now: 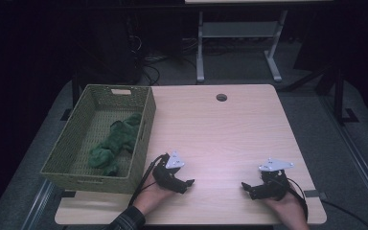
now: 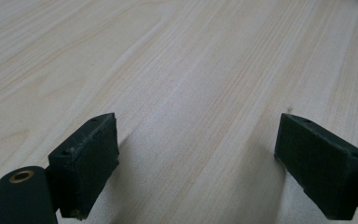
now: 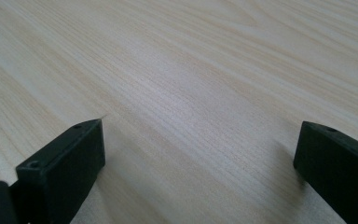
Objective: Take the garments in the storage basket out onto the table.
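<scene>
Grippers left (image 1: 188,183) and right (image 1: 245,186) both read jaws apart to me, low on table (image 1: 220,134); toy (image 1: 115,143) in basket (image 1: 76,143) at left.

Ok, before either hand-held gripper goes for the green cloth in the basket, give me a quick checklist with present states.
1. Left hand-held gripper open, nothing between its jaws: ok.
2. Right hand-held gripper open, nothing between its jaws: ok.
3. Green cloth lying inside the woven basket, in view from above: ok.
4. Basket fully on the table: not ok, its near left corner overhangs the edge.
5. Cloth free of the basket weave: cannot tell.
</scene>
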Motion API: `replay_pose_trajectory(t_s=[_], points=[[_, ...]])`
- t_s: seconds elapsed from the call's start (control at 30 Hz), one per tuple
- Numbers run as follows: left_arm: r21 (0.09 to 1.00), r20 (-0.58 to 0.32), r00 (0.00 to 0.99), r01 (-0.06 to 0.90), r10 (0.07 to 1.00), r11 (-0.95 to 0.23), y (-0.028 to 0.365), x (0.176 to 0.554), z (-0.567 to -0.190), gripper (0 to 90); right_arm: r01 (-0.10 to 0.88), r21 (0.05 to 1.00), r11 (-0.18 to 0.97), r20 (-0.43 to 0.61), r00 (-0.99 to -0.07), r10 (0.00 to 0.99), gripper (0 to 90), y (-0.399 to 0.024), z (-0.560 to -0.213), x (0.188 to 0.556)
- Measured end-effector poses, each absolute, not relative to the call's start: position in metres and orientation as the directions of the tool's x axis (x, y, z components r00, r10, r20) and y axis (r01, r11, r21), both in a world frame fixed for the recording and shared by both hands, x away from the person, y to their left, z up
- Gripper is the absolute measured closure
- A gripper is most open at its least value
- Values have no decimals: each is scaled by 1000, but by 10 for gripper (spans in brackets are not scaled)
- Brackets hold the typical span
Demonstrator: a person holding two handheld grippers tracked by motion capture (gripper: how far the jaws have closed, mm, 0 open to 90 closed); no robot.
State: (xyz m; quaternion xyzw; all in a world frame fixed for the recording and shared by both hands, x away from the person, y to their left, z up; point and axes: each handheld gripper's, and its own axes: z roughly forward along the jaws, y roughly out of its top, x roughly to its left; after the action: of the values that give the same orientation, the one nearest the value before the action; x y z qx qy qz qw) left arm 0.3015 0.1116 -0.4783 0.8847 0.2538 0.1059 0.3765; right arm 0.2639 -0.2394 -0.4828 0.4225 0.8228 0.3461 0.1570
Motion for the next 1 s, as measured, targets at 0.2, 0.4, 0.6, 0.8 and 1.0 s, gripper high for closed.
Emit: replay_pose_trajectory(t_s=[0.2, 0.4, 0.6, 0.8, 1.0], points=[[720, -3, 862, 354, 507, -597, 113, 304, -478, 128, 587, 702, 404, 34, -594, 804, 15, -239, -483, 264], [718, 2, 873, 339, 488, -608, 114, 305, -478, 129, 586, 702, 404, 35, -595, 803, 16, -239, -483, 264], [707, 10, 870, 343, 493, -618, 117, 306, -475, 130, 586, 702, 404, 34, -595, 803, 16, -239, -483, 264], [730, -28, 861, 365, 509, -577, 121, 308, -471, 130, 587, 702, 403, 36, -595, 803, 16, -239, -483, 264], [730, -22, 864, 358, 504, -582, 120, 307, -466, 130, 586, 703, 404, 34, -595, 803, 16, -239, -483, 264]])
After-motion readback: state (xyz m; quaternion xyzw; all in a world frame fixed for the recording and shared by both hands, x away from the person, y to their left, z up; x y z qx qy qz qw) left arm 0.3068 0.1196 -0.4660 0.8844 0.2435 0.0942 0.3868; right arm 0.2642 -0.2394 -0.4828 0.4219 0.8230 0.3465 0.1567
